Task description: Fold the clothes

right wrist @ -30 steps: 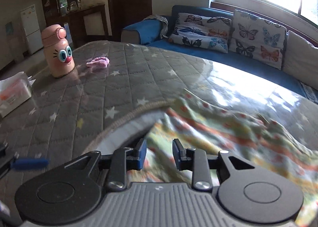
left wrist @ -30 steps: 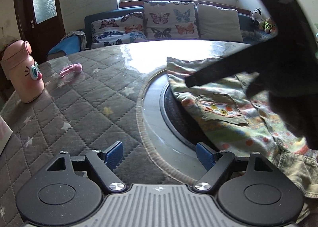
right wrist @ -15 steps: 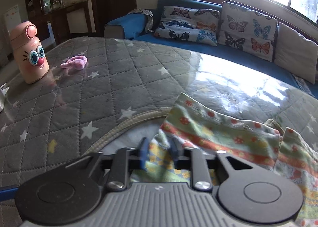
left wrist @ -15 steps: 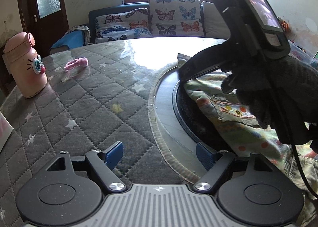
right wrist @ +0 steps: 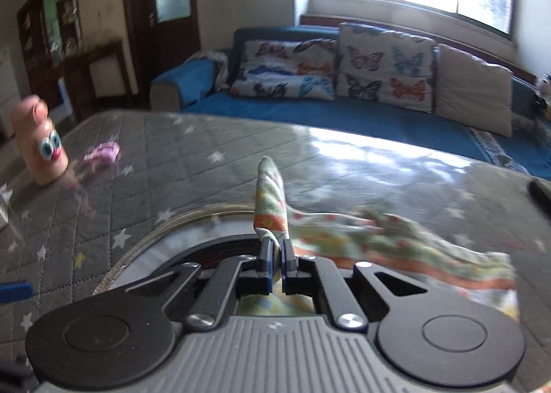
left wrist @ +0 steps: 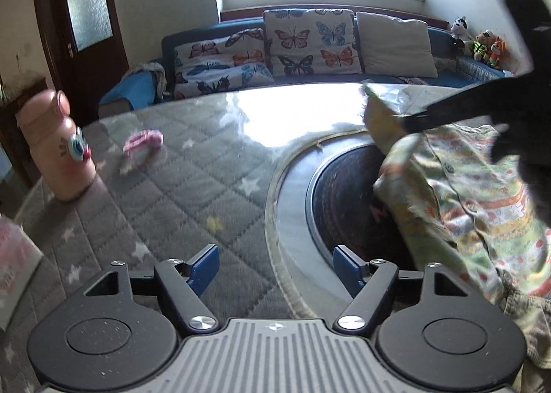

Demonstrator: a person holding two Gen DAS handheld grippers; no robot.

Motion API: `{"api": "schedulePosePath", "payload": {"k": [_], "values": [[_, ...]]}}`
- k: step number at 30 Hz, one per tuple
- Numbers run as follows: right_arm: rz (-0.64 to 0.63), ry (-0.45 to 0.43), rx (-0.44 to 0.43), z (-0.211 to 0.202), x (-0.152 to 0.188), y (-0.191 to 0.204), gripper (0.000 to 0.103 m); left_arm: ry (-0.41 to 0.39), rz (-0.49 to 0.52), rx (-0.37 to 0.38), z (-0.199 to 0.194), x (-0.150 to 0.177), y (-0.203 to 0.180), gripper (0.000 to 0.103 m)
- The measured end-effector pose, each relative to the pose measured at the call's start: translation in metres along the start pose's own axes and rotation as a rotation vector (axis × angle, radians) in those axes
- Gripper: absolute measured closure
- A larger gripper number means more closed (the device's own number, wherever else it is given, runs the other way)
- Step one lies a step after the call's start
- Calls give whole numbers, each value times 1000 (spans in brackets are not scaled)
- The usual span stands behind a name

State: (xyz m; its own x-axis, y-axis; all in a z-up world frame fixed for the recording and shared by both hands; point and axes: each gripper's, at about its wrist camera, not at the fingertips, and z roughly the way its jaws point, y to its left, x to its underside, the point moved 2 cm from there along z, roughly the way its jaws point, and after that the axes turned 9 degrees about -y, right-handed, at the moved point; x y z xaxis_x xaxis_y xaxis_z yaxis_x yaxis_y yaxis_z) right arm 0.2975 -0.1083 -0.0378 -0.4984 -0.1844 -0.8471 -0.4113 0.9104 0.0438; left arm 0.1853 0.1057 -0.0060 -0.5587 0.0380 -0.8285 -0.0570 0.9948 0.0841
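Fabric is bunching between my right gripper (right wrist: 275, 252) as it is clamping the patterned shirt (right wrist: 361, 234); my left gripper (left wrist: 275, 264) is hovering spread wide above the quilted table (left wrist: 165, 193)

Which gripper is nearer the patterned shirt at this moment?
Right. The right gripper is shut on a fold of the patterned shirt, lifting it. The left gripper is open above the table, beside the shirt, not touching it.
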Motion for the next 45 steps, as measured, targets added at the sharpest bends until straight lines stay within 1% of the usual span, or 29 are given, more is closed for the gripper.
{"api": "schedulePosePath", "payload": {"k": [7, 12, 16, 18, 23, 27, 30, 31, 33, 34, 35, 36, 38, 40, 43, 45], "values": [[99, -71, 60, -59, 12, -67, 99, -9, -3, -1, 11, -29, -15, 38], [170, -109, 96, -100, 34, -112, 100, -15, 25, 23, 26, -48, -39, 41], [210, -117, 94, -118, 54, -132, 102, -12, 64, 39, 51, -65, -65, 41], [229, -126, 95, -124, 63, -140, 103, -3, 71, 58, 68, -74, -77, 41], [250, -124, 66, -124, 76, -152, 103, 34, 67, 110, 118, -92, -106, 41], [273, -116, 36, -120, 85, -160, 103, 83, 44, 130, 158, -96, -123, 42], [273, -100, 26, -119, 91, -163, 102, 105, 34, 140, 175, -95, -132, 42], [273, -94, 24, -119, 92, -164, 101, 106, 36, 150, 178, -94, -135, 44], [275, -86, 28, -120, 95, -166, 99, 104, 45, 163, 180, -93, -139, 52], [278, -80, 33, -120, 97, -169, 98, 100, 44, 175, 180, -93, -141, 61], [282, -73, 39, -120, 99, -171, 97, 98, 45, 187, 180, -93, -142, 72], [286, -67, 45, -120, 101, -173, 96, 99, 47, 200, 180, -93, -144, 77], [294, -57, 61, -122, 104, -176, 96, 94, 64, 213, 179, -93, -149, 91], [299, -52, 71, -123, 105, -179, 94, 84, 81, 216, 177, -91, -152, 98], [292, -46, 93, -129, 108, -183, 90, 75, 62, 213, 176, -91, -153, 99], [290, -40, 100, -130, 110, -185, 85, 81, 24, 208, 177, -93, -148, 95]]}}
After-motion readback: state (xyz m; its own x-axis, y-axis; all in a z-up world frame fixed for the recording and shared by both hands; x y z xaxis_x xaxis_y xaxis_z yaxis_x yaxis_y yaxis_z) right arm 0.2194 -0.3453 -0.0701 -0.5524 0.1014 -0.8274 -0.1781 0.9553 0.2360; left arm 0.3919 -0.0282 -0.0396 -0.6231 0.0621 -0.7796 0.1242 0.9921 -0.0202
